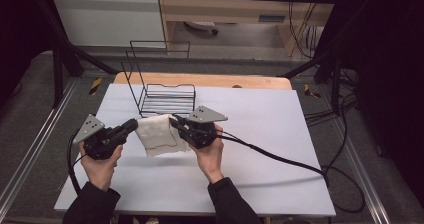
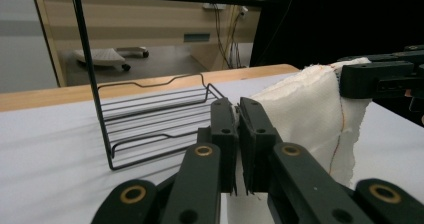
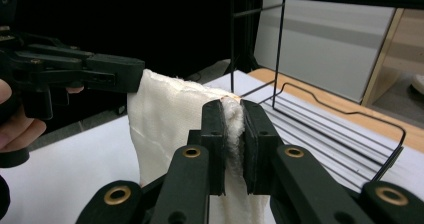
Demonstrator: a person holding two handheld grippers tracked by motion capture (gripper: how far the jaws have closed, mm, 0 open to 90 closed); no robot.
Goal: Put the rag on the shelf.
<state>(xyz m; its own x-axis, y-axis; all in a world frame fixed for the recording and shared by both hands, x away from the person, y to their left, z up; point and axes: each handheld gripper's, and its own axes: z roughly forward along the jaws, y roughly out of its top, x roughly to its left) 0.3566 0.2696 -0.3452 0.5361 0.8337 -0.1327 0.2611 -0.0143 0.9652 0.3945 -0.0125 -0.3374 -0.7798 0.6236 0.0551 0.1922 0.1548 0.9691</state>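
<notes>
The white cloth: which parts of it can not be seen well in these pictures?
- High view: both upper corners of the white cloth are covered by the left hand-held gripper and the right hand-held gripper.
- Left gripper view: its lower edge is hidden behind the black jaws and cut by the bottom edge.
- Right gripper view: the same; its far side, toward the wire rack, is also hidden.

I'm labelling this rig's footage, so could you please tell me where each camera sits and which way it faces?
High view: above the person's side, looking forward and down on the table; forearms, left gripper and right gripper show.
Left gripper view: rides the left gripper, facing the wire rack; its jaws show.
Right gripper view: rides the right gripper; its jaws show.
All share the white cloth.
</notes>
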